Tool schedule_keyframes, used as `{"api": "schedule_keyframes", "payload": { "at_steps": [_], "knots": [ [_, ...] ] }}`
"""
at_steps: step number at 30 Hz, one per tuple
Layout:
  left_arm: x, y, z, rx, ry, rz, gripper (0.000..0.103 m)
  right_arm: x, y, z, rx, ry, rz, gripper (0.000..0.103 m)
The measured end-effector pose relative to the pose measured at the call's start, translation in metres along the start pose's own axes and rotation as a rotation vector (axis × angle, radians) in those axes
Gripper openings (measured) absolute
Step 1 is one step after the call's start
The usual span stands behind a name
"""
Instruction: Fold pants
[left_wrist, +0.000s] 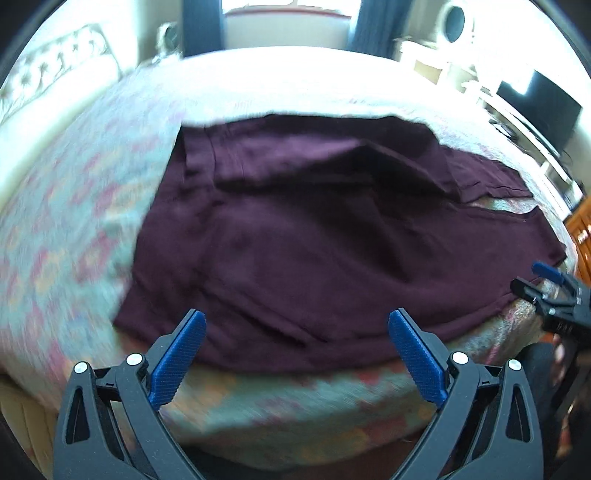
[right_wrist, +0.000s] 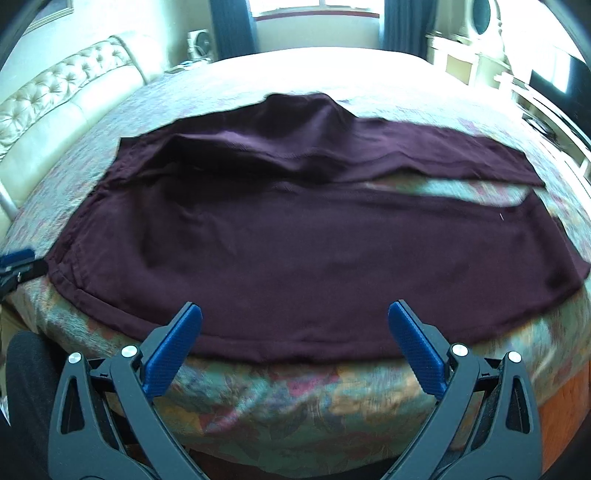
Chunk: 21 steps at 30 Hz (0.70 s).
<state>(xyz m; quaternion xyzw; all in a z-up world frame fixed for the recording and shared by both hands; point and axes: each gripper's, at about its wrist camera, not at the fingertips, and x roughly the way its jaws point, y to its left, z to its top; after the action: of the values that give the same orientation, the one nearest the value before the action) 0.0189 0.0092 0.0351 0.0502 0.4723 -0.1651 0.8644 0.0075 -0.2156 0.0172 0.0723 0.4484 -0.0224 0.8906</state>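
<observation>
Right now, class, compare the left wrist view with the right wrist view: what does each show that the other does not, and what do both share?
Only the left wrist view shows the right claw at its right edge, beside the pants' near right corner, and the left claw open up front.

Only the right wrist view shows the left claw's tip at its left edge by the waistband end, and the right claw open up front.

Both share the maroon pants spread on the patterned bedspread, legs split apart at the right, with neither claw gripping fabric.
</observation>
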Motion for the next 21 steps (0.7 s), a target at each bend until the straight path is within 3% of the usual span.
{"api": "schedule_keyframes", "payload": {
  "at_steps": [3, 8, 11, 16, 21],
  "knots": [
    [0.01, 0.038, 0.032, -0.033, 0.003, -0.088, 0.099, 0.006, 0.002, 0.031, -0.073, -0.034, 0.036, 0.101],
    [0.059, 0.103, 0.096, 0.002, -0.017, -0.026, 0.099, 0.031, 0.003, 0.103, -0.215, -0.09, 0.116, 0.101],
    [0.1, 0.139, 0.132, 0.037, -0.001, -0.05, 0.099, 0.06, 0.006, 0.152, -0.324, -0.1, 0.163, 0.101],
    [0.163, 0.189, 0.18, 0.024, 0.037, -0.136, 0.099, 0.131, 0.01, 0.224, -0.493, -0.011, 0.208, 0.101],
    [0.205, 0.209, 0.206, 0.02, 0.078, -0.214, 0.098, 0.2, 0.002, 0.255, -0.528, 0.211, 0.257, 0.101]
  ]
}}
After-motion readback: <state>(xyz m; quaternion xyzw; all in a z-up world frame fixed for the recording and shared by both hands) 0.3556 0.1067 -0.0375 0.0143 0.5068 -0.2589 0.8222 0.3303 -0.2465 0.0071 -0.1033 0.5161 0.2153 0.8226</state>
